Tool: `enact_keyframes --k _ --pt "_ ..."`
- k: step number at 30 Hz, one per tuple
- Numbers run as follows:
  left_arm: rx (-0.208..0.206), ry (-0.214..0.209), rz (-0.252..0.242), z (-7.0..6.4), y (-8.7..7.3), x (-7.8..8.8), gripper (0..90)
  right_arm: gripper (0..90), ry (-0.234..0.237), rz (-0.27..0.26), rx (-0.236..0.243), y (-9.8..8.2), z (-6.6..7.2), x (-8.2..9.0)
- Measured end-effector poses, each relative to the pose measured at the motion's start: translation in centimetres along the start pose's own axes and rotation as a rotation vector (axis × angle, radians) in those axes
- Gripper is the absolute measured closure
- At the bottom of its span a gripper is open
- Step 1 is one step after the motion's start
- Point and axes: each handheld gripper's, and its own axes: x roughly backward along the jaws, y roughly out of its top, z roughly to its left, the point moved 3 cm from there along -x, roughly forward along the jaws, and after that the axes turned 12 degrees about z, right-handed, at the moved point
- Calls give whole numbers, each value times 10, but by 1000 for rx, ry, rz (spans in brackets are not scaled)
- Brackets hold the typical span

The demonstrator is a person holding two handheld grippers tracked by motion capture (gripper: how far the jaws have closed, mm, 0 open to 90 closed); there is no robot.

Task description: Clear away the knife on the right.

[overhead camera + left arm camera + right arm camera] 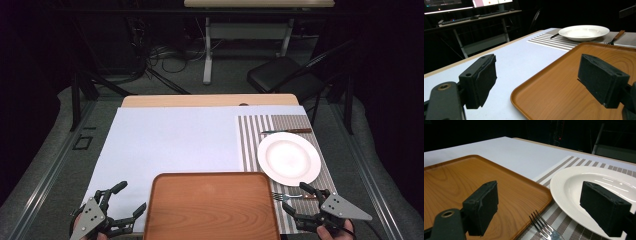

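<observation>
A brown wooden tray (212, 205) lies at the near middle of the table. To its right a striped placemat (250, 145) carries a white plate (288, 157), with a knife (286, 131) beyond the plate and a fork (290, 196) on its near side. My left gripper (131, 196) stands open beside the tray's left edge, nothing between its fingers; in its own view the left gripper (536, 77) spans the tray's (564, 87) corner. My right gripper (295, 197) is open around the fork; in the right gripper view the gripper (541, 205) hangs above the fork's tines (544, 227), between tray (461, 180) and plate (574, 185).
A pale blue sheet (170, 140) covers the tabletop left of the placemat. Beyond the table's far edge stand a black chair (285, 75) and a white desk leg (207, 50), with cables on the floor. Metal rails run along both sides.
</observation>
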Motion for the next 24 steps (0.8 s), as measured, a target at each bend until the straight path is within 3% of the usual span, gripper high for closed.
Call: enact_keyframes --k 2,3,5,11,14,20,24 --pt "5 1 -1 0 0 0 151 147 4 1 -5 0 0 0" --pt "5 4 0 0 0 0 151 147 39 13 -27 0 0 0" --pt "3 3 5 0 -1 0 151 147 63 6 -27 1 0 -1" --pt "-2 10 0 -1 0 2 151 146 26 2 18 4 3 0" --pt "-1 7 2 -1 0 2 151 146 23 2 -7 6 -1 1" --pt "0 2 15 -1 0 1 151 146 27 100 -19 9 -15 2" --pt "-4 -3 18 -2 0 1 151 147 52 121 1 13 -22 5"
